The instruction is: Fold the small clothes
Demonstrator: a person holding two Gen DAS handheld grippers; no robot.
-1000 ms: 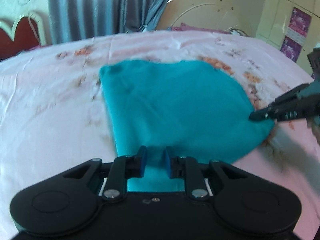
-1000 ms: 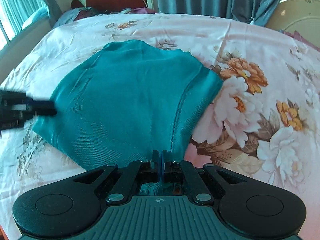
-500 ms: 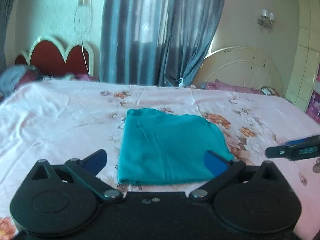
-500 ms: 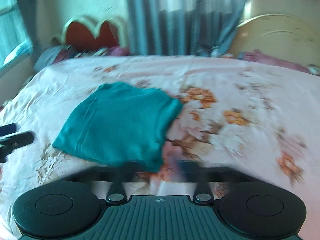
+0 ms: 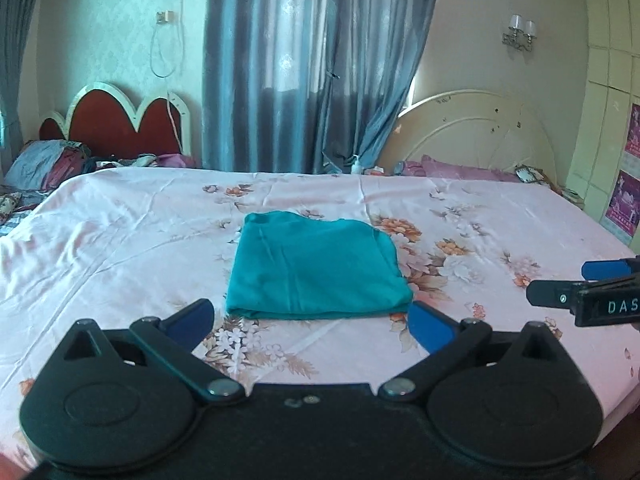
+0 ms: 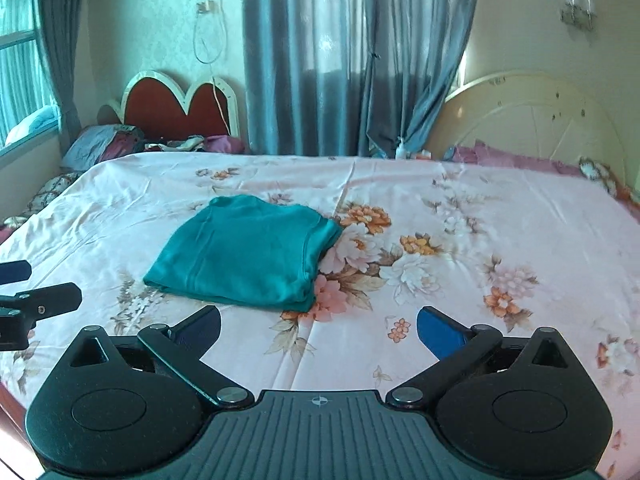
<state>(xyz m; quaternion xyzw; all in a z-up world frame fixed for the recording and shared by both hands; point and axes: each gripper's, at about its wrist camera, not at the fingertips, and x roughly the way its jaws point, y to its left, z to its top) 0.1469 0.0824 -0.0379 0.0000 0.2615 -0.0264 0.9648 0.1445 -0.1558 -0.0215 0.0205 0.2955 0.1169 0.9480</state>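
Observation:
A teal garment (image 5: 316, 266) lies folded in a flat rectangle on the floral bed sheet (image 5: 120, 240); it also shows in the right wrist view (image 6: 248, 254). My left gripper (image 5: 312, 320) is open and empty, held back from the garment's near edge. My right gripper (image 6: 320, 328) is open and empty, also back from the garment. The right gripper's fingers (image 5: 560, 296) show at the right edge of the left wrist view. The left gripper's fingers (image 6: 44, 300) show at the left edge of the right wrist view.
The bed has a red scalloped headboard (image 5: 116, 124) at the far left and a cream round headboard (image 5: 480, 136) at the far right. Pillows and bedding (image 5: 48, 164) pile up at the far left. Blue curtains (image 5: 312, 64) hang behind.
Both grippers have let go of the teal garment, opened wide and pulled back and up from it. The garment stays folded on the sheet.

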